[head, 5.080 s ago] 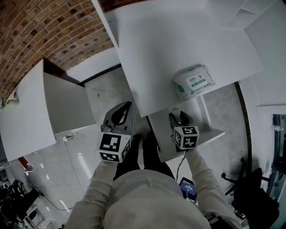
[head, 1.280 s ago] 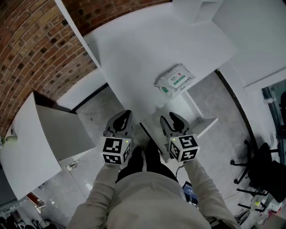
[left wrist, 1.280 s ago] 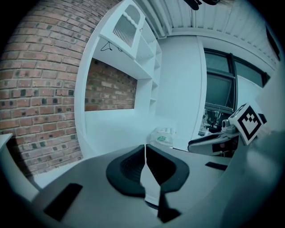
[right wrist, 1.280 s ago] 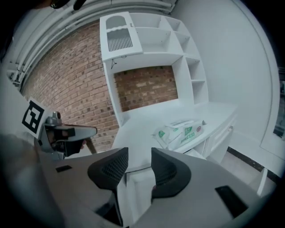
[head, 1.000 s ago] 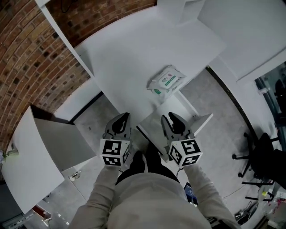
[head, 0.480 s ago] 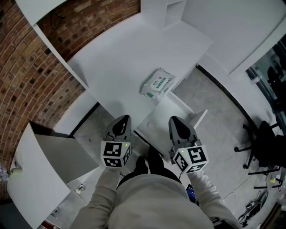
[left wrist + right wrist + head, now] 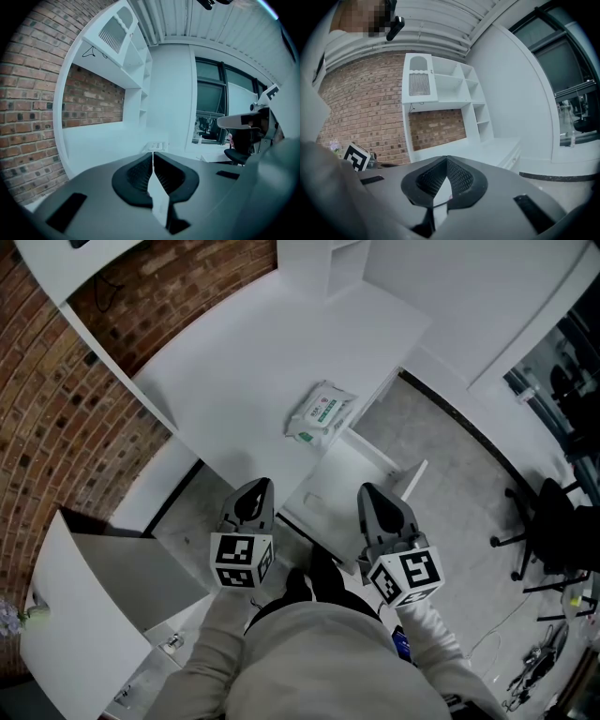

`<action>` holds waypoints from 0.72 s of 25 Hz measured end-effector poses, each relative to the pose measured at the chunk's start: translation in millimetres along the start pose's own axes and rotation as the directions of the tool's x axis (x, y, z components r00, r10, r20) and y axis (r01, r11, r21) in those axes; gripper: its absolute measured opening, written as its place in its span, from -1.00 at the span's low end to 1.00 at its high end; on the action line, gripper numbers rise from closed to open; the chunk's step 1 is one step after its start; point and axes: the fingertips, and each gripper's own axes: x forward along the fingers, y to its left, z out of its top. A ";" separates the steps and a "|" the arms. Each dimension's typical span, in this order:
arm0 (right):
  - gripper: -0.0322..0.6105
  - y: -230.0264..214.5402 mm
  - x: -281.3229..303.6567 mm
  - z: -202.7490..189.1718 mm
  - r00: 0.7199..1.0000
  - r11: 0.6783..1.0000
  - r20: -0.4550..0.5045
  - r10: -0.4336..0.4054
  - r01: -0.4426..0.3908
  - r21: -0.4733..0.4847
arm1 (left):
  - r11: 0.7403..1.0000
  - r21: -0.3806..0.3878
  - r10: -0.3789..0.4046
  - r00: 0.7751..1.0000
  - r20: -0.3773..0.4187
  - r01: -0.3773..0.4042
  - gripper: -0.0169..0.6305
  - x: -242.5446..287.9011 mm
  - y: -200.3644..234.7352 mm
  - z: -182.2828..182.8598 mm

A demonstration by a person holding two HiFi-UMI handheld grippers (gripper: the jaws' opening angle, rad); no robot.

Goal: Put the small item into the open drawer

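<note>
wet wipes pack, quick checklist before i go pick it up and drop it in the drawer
1. Wet wipes pack lies flat on the desk, nothing touching it: ok.
2. Drawer under the desk edge stands open: ok.
3. Visible part of the drawer is bare: ok.
4. Right gripper ready to grasp: not ok, its jaws have just been closing and meet on nothing.
5. Left gripper ready to grasp: not ok, shut and empty.

wipes pack (image 7: 320,412) lies on the white desk (image 7: 246,357) by the open drawer (image 7: 339,476).
</note>
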 end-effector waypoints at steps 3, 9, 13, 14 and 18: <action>-0.81 -0.7 -4.0 4.8 1.000 1.000 0.013 -0.002 0.002 0.004 | 1.000 0.002 -0.003 1.000 0.003 0.003 -0.87 -1.0 -0.3 1.2; -0.82 -6.3 -11.5 6.0 1.000 1.000 0.023 -0.019 0.019 0.005 | 1.000 0.004 -0.004 1.000 0.007 0.004 -0.87 -2.6 -2.0 2.8; -0.82 -7.4 -15.6 8.6 0.999 1.000 0.029 -0.021 0.021 0.009 | 1.000 0.007 -0.002 1.000 0.010 0.002 -0.87 -4.6 -3.2 3.9; -0.82 -8.0 -16.4 8.6 0.999 1.000 0.030 -0.022 0.021 0.015 | 1.000 0.007 -0.001 1.000 0.010 0.001 -0.87 -5.0 -3.6 4.0; -0.82 -10.7 -18.6 7.1 0.999 0.999 0.033 -0.031 0.030 0.032 | 1.000 0.009 -0.002 1.000 0.013 0.001 -0.87 -6.6 -5.4 4.7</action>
